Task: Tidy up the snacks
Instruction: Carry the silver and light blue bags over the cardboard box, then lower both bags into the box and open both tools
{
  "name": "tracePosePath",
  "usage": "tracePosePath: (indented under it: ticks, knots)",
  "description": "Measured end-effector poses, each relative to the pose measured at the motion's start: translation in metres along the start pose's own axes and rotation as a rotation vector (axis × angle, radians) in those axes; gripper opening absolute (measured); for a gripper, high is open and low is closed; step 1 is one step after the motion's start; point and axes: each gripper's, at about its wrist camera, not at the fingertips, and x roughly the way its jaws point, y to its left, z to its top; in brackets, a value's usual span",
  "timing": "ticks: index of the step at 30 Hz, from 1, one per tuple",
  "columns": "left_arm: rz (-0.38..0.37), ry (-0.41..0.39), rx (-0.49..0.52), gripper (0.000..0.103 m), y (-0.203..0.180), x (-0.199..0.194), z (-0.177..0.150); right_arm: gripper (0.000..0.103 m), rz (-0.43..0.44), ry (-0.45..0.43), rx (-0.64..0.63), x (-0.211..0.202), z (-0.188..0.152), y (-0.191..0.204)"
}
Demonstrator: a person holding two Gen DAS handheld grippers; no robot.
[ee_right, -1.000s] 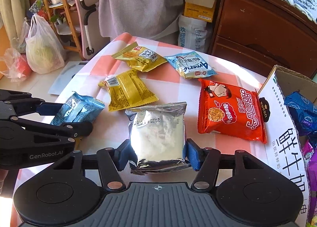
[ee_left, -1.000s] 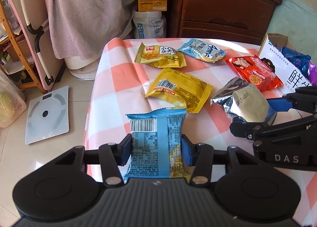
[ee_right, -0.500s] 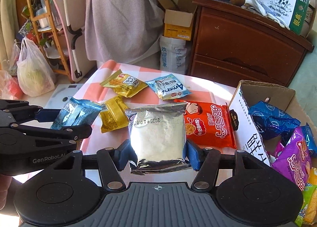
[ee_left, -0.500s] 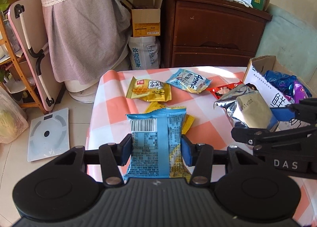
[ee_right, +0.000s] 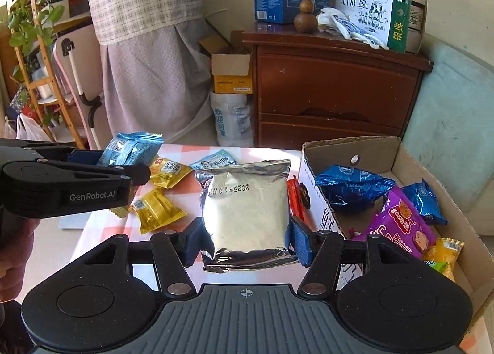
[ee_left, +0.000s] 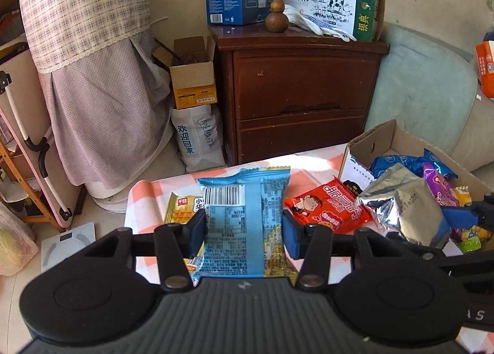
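Snacks have risen since a second ago: the left claw (ee_left: 244, 230) clamps the blue packet (ee_left: 244, 218) above the bench (ee_right: 102, 230), and the right claw (ee_right: 245, 239) has carried its clamped silver packet (ee_right: 247, 208) beside the cardboard box (ee_right: 370, 147).

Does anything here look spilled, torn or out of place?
Nothing spilled or torn. Several snack packets, like the red noodle packet, lie loose on the checkered tablecloth outside the cardboard box.
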Motion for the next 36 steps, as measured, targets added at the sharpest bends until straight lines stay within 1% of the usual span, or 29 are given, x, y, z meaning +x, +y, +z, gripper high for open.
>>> tracePosePath:
  ticks: [5, 10, 16, 20, 25, 31, 36]
  knots:
    - [-0.022, -0.003, 0.027, 0.049, -0.02, 0.012, 0.009, 0.058, -0.037, -0.007, 0.02, -0.005, -0.001, -0.014]
    - [-0.042, -0.034, 0.07, 0.049, -0.041, 0.022, 0.022, 0.058, -0.074, -0.018, 0.047, -0.014, -0.004, -0.034]
    - [-0.106, -0.046, 0.12, 0.049, -0.066, 0.034, 0.033, 0.058, -0.142, -0.014, 0.084, -0.021, -0.01, -0.058]
    - [-0.165, -0.051, 0.139, 0.049, -0.088, 0.04, 0.038, 0.058, -0.211, -0.028, 0.164, -0.028, -0.01, -0.081]
    - [-0.238, -0.055, 0.162, 0.049, -0.114, 0.043, 0.042, 0.058, -0.274, -0.036, 0.241, -0.035, -0.012, -0.104]
    - [-0.301, -0.056, 0.185, 0.049, -0.145, 0.049, 0.045, 0.058, -0.312, -0.026, 0.27, -0.04, -0.017, -0.122]
    - [-0.345, -0.046, 0.185, 0.049, -0.165, 0.057, 0.044, 0.058, -0.347, -0.003, 0.294, -0.04, -0.022, -0.132]
